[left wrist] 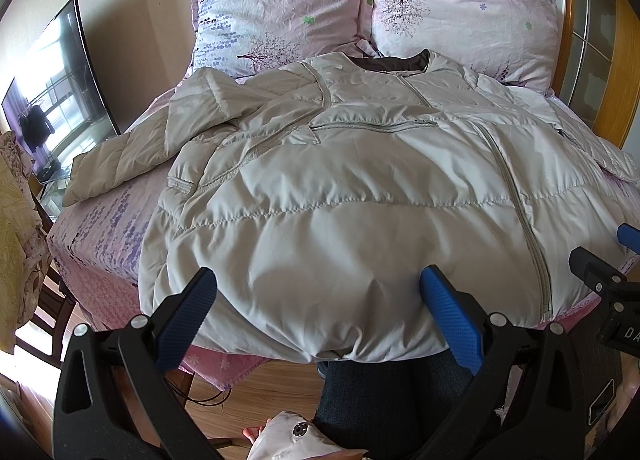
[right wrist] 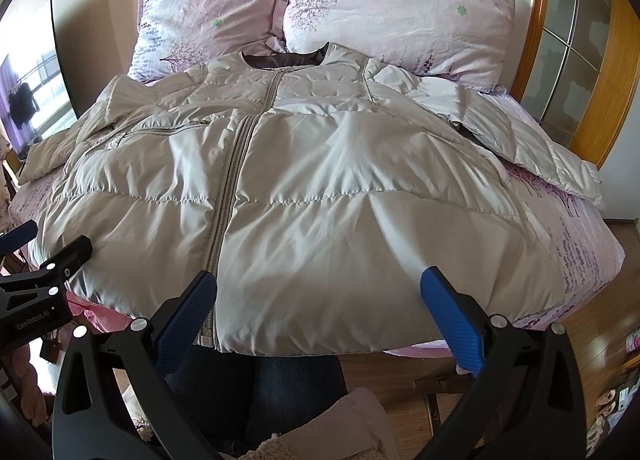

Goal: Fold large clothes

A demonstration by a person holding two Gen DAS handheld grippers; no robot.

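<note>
Nearest the lenses: left gripper [left wrist: 318, 284] with jaws spread wide, nothing between them. Blue-padded fingertips [left wrist: 434, 280] hover over the hem of the jacket [left wrist: 340, 188]; contact with the fabric cannot be told. Right gripper [right wrist: 318, 284] likewise spread apart and empty, poised over the hem just right of the zipper [right wrist: 228, 196]. In the left wrist view the right gripper shows at 3 o'clock; in the right wrist view the left one shows at 9 o'clock.

Below the hem, at 6 o'clock in both views: the person's legs in dark denim [left wrist: 384, 400], standing at the foot of the bed on a wooden floor [right wrist: 592, 320].

The jacket: pale grey, quilted, padded, lying front-up and flat on the bed [left wrist: 104, 244], hem hanging slightly over the near edge, collar toward 12 o'clock. Zipper closed along the whole front. Dark lining visible inside the neck opening. One sleeve [left wrist: 120, 164] stretches out toward 9 o'clock, bent and crumpled near the shoulder. The other sleeve [right wrist: 532, 148] spreads toward 3 o'clock, cuff near the bed's edge.

Bed sheet pink with purple print. Beyond the collar, two pink floral pillows [right wrist: 396, 8] stand propped side by side, the collar reaching their lower edges.

Farthest: a dark screen [left wrist: 60, 88] at 9 o'clock reflecting a window; a wood-framed glazed door [right wrist: 576, 44] at 2 o'clock.
</note>
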